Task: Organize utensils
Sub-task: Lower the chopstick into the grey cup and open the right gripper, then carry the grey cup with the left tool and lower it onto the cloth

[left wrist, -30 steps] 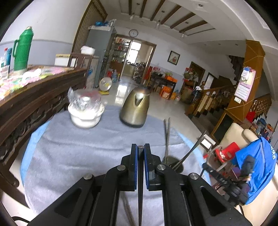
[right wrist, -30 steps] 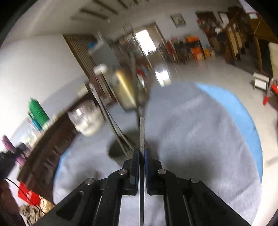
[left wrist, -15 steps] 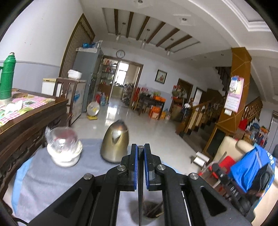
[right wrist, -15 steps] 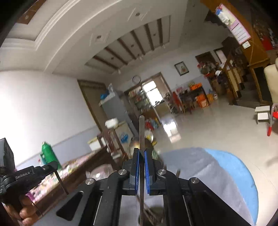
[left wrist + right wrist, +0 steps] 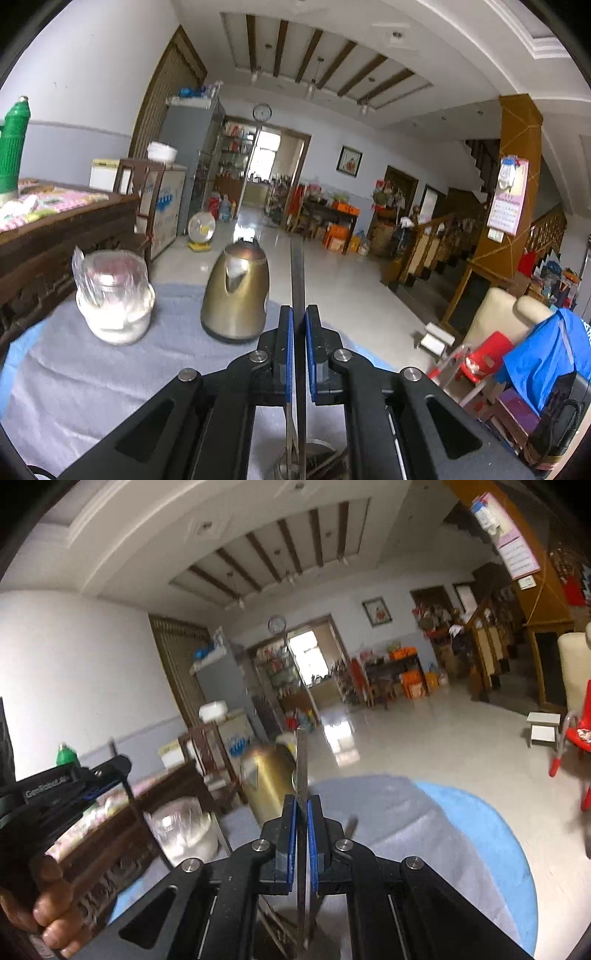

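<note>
Left wrist view: the left gripper [image 5: 297,317] is pinching a thin flat metal utensil [image 5: 297,273] between its blue pads [image 5: 289,350], the strip standing upright, rising above the fingertips and running down below them toward a metal holder [image 5: 317,458] that is showing at the bottom edge with other utensil ends lying in it. The holder is sitting on a grey cloth [image 5: 110,376] covering the table, with a blue edge [image 5: 22,336] peeking out at the left. A brass-coloured kettle [image 5: 236,295] is standing on the cloth just left of the gripper, and a white jar wrapped in clear plastic [image 5: 114,295] is standing further left, apart from the kettle. A green thermos [image 5: 13,147] is sitting on a dark wooden sideboard at far left. Right wrist view: the right gripper [image 5: 303,805] is likewise clamping an upright thin metal strip [image 5: 303,760] between its blue pads [image 5: 291,834], its lower end reaching down toward the dark holder [image 5: 280,934], only partly visible and blurred. The kettle [image 5: 269,779] is blurring just behind the fingers. At left, a person's hand [image 5: 51,912] is gripping the handle of the other gripper [image 5: 110,775], which is carrying a thin dark strip slanting downward.
</note>
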Tool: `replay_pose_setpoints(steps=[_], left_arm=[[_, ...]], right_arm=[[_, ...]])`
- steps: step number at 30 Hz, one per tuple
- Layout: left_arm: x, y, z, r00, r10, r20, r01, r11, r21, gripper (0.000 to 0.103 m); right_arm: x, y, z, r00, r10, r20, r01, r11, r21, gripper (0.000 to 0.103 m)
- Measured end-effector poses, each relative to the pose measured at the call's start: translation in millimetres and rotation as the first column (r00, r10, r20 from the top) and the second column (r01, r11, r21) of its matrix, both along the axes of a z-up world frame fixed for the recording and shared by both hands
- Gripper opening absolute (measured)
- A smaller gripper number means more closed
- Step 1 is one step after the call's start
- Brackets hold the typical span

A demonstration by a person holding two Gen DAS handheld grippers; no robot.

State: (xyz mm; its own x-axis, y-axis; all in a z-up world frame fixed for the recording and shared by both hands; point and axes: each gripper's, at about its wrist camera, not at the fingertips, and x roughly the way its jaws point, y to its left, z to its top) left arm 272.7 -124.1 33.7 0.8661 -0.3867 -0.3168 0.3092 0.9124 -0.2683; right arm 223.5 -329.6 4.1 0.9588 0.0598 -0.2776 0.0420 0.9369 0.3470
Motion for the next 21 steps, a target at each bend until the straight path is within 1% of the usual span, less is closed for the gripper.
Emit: replay_pose_setpoints(steps=[4,6,7,8,9,12,13,14,15,16,18,21], left_arm=[[-3.1,5.0,-11.9,0.997,-0.032,-0.071,0.034,0.999,0.03,0.008],[-12.9,13.1,-14.5,0.994,-0.063,-0.094,0.067,0.997,0.044,0.016],[-18.3,17.6,-15.5,0.991,-0.078,-0.107,0.083,0.995,0.047,0.033],[-26.2,25.3,-16.7,0.99,-0.084,-0.115,0.089,0.995,0.042,0.048],[-33.8,31.9,-17.8,0.99,-0.084,-0.116,0.089,0.995,0.035,0.05],[-61.9,51.1,-24.6,0.986,-0.1,-0.133,0.106,0.994,0.04,0.053],[-70.6,56.5,-28.1,0.985,-0.099,-0.142,0.106,0.993,0.043,0.054],[-83.1,63.8,-34.7,0.982,-0.098,-0.16,0.107,0.993,0.049,0.054],[-90.6,67.7,-39.8,0.98,-0.097,-0.175,0.108,0.993,0.056,0.055],[-98.1,71.3,-44.9,0.977,-0.091,-0.194,0.106,0.992,0.067,0.056],[-113.6,78.7,-54.9,0.969,-0.068,-0.239,0.091,0.992,0.089,0.056],[-132.8,89.8,-64.0,0.956,-0.025,-0.292,0.06,0.992,0.112,0.057]], right_arm=[[3.5,-3.0,-18.0,0.989,0.092,-0.12,-0.087,0.995,0.052,0.008],[-1.6,-6.7,-21.3,0.982,0.126,-0.143,-0.115,0.99,0.082,0.008],[-6.5,-8.6,-21.8,0.978,0.137,-0.161,-0.122,0.988,0.094,0.01],[-11.9,-11.4,-21.6,0.975,0.139,-0.173,-0.122,0.987,0.104,0.014],[-20.8,-15.5,-21.3,0.975,0.144,-0.171,-0.124,0.985,0.123,0.016],[-53.8,-22.5,-26.7,0.984,0.132,-0.121,-0.112,0.981,0.159,0.031],[-64.5,-24.2,-30.2,0.986,0.123,-0.113,-0.102,0.979,0.175,0.038],[-73.0,-23.9,-33.4,0.987,0.118,-0.109,-0.096,0.976,0.195,0.054],[-77.8,-19.6,-36.3,0.988,0.116,-0.105,-0.092,0.973,0.211,0.062],[-89.3,-17.8,-41.4,0.989,0.111,-0.097,-0.087,0.97,0.227,0.066],[-100.7,-11.3,-43.7,0.99,0.105,-0.094,-0.081,0.97,0.227,0.066],[-108.9,-2.1,-47.4,0.987,0.111,-0.119,-0.083,0.974,0.212,0.066]])
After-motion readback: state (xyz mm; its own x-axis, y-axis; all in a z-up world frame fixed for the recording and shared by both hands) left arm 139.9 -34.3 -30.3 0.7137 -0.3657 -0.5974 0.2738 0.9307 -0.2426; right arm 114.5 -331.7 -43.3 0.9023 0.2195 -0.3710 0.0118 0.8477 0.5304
